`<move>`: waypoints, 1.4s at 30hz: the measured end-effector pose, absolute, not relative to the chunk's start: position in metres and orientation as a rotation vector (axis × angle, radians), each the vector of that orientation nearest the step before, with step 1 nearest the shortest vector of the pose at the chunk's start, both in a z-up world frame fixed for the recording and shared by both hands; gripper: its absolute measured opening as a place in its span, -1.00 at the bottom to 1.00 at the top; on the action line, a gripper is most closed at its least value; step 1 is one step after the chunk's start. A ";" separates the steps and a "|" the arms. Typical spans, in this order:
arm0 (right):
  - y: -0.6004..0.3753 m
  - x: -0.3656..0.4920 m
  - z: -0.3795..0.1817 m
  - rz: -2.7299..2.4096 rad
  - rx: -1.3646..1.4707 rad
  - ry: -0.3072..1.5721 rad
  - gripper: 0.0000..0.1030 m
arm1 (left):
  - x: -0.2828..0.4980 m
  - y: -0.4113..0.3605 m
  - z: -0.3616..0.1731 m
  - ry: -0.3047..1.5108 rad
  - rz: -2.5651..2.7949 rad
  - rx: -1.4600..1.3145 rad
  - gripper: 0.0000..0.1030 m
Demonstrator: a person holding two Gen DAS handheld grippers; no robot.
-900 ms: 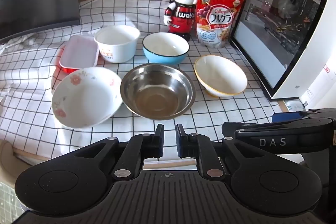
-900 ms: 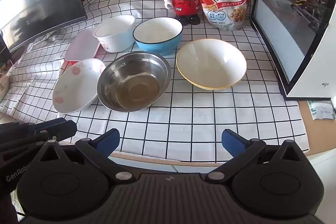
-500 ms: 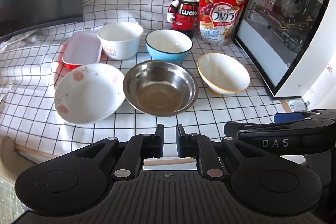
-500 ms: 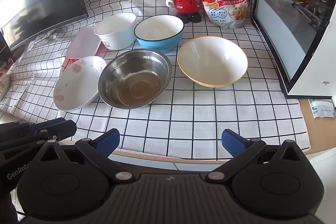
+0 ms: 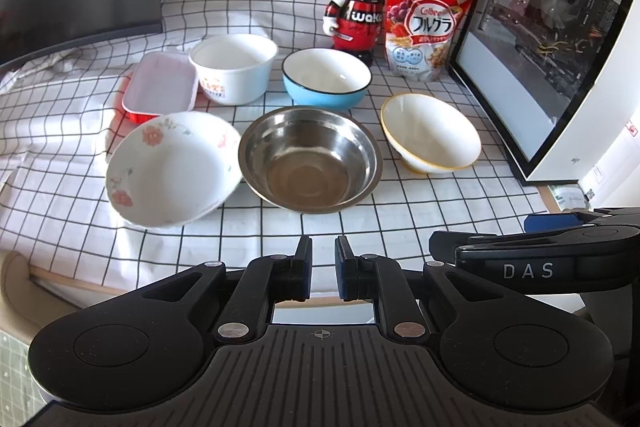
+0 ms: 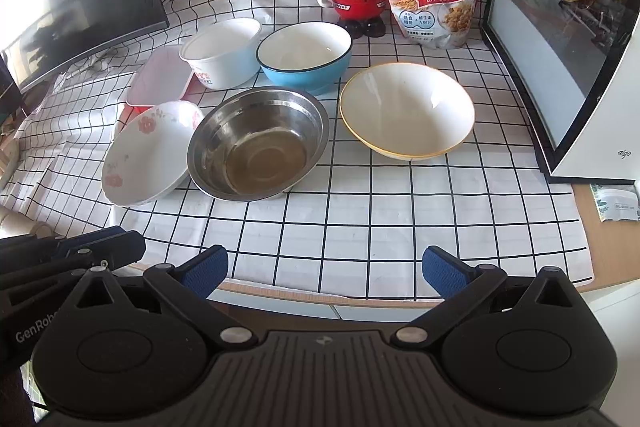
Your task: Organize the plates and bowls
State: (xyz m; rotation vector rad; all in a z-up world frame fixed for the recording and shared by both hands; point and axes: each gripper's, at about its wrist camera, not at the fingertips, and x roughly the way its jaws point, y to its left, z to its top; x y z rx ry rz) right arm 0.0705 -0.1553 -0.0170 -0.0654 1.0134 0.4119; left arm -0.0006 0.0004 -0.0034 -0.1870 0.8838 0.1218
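Nothing is being held yet. The left gripper (image 5: 323, 259) is being kept nearly closed, only a narrow slit showing between its pads, with nothing in it; the right gripper (image 6: 325, 269) is being held spread wide and empty, low in its frame above the near edge of the worktop (image 6: 400, 227).

Compared with a moment ago, both views are being drawn slightly closer to the crockery, the left one more plainly, while every dish is lying where it was. That is being read as an approach just beginning, with no stacking done.

In the centre of the right wrist view the steel bowl (image 6: 258, 143) is seen touching the floral bowl (image 6: 150, 153) at its left. The yellow-rimmed bowl (image 6: 407, 111) is sitting apart at centre right. Behind them, the blue bowl (image 6: 305, 57) and the white bowl (image 6: 222, 53) are standing side by side, with a red tray (image 6: 160, 81) at upper left; whether the tray is touching the white bowl is hard to judge.

With its wide opening, the right gripper is probably being readied for the yellow-rimmed bowl.
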 end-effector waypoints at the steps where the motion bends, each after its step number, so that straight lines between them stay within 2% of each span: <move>1: -0.155 0.070 -0.017 0.413 -0.066 1.014 1.00 | -0.001 0.000 -0.003 0.884 0.122 -0.187 -0.71; 42: -0.146 0.067 -0.016 0.420 -0.072 1.013 1.00 | -0.007 0.008 -0.004 0.882 0.136 -0.203 -0.71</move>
